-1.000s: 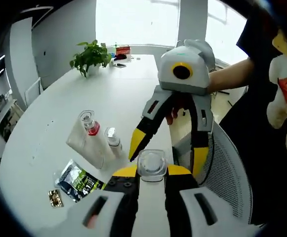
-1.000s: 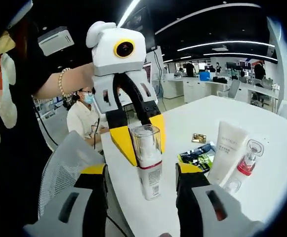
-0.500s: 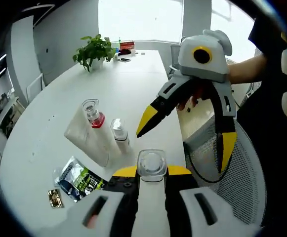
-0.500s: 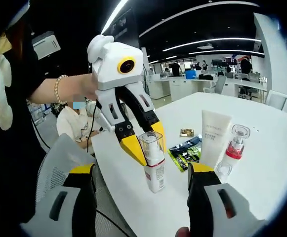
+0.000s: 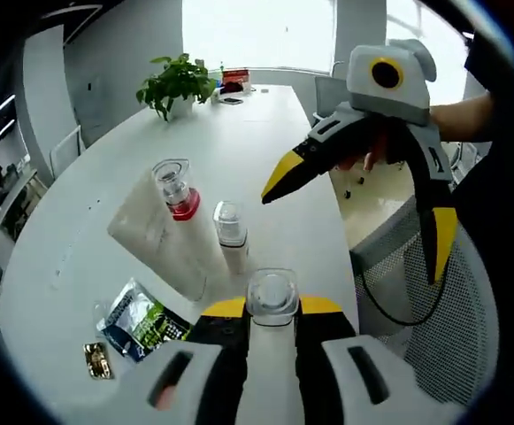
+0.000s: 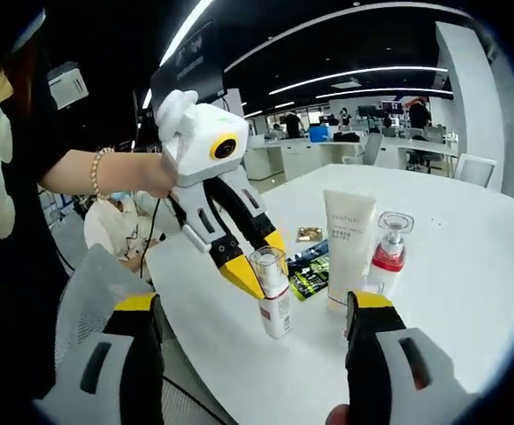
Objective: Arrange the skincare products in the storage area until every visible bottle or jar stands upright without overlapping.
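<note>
1. The left gripper (image 6: 255, 262) clamps a clear-capped bottle (image 6: 272, 292) standing upright at the white table's (image 5: 265, 150) near edge.
2. The right gripper (image 5: 354, 217) hangs wide open, holding nothing.
3. A white tube (image 6: 349, 243) and a red-collared bottle (image 6: 388, 248) stand just beyond.

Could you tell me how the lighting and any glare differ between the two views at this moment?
Left gripper view: the window is blown out white, and daylight washes the white table pale. Right gripper view: a dim office with bright ceiling light strips; the tube and the table are evenly lit, and fisheye curvature bends the table edge.
</note>
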`<state>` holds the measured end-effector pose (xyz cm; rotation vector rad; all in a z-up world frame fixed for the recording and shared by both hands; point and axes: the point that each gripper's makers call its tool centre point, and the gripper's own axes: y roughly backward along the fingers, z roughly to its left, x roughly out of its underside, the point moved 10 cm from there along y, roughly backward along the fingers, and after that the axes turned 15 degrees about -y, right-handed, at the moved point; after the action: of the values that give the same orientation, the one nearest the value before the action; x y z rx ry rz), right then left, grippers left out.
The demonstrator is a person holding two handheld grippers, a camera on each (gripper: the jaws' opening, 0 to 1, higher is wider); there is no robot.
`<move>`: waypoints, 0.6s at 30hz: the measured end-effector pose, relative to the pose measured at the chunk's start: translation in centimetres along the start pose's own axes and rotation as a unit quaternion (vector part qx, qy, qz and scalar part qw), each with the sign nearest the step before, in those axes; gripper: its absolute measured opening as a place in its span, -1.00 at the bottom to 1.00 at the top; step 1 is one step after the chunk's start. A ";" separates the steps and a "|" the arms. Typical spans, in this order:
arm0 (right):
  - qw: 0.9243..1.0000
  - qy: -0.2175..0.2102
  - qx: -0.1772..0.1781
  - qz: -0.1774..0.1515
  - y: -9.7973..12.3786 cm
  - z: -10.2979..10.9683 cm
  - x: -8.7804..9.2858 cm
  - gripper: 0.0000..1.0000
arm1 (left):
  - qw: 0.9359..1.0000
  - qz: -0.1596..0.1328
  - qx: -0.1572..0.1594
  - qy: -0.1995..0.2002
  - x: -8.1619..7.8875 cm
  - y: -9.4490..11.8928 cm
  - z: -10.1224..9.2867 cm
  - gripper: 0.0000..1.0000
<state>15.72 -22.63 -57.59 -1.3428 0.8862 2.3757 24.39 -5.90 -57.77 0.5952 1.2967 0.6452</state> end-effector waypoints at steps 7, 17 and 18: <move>1.000 -0.010 0.019 -0.004 0.3 -0.9 0.5 0.82 | 1.000 0.000 -0.002 0.001 -0.1 -1.0 0.8 -0.52; 0.999 -0.023 0.040 -0.005 0.7 -1.6 1.0 0.92 | 1.000 0.007 -0.008 -0.005 -0.1 -2.4 1.6 -0.52; 0.999 -0.025 0.043 -0.006 0.8 -1.9 1.1 0.92 | 1.000 0.008 -0.008 -0.006 -0.2 -2.5 1.6 -0.52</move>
<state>16.03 -24.53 -58.99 -1.2485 0.9518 2.3245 26.20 -7.79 -59.13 0.5955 1.2754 0.6639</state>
